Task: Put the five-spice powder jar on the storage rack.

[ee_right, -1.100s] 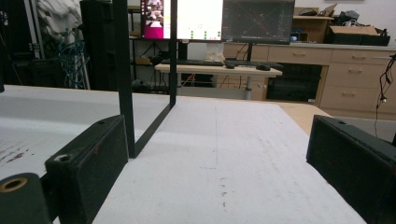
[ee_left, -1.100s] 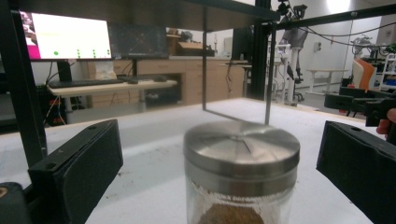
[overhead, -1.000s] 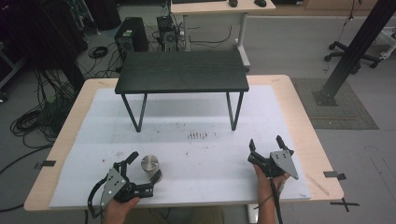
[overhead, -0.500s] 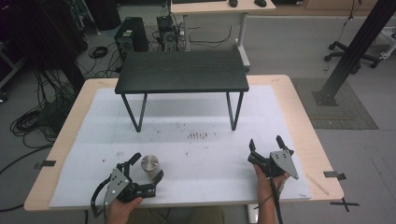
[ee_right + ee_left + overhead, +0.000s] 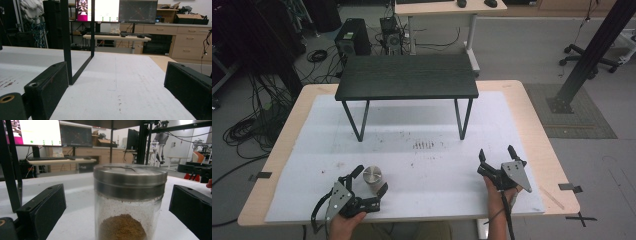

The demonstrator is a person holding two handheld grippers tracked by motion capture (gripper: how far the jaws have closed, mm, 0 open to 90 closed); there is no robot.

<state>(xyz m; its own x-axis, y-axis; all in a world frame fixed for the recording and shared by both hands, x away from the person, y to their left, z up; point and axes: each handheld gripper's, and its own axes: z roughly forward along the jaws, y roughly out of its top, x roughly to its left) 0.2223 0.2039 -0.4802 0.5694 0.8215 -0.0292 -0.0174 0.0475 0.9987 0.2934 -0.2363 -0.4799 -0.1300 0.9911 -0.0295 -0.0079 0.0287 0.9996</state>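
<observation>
left claw [image 5: 371,181] spread, right claw [image 5: 496,154] spread

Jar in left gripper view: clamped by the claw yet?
No: the jar stands between the left claw's open jaws, with white table showing in the gaps on both sides.

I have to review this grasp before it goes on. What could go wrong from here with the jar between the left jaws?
The left gripper is open around the jar, with gaps on both sides; if one jaw meets it first, the upright jar could slide or tip on the white mat. The glass wall may also slip in the flat pads. The right gripper is open and far off, so it probably cannot steady it.
</observation>
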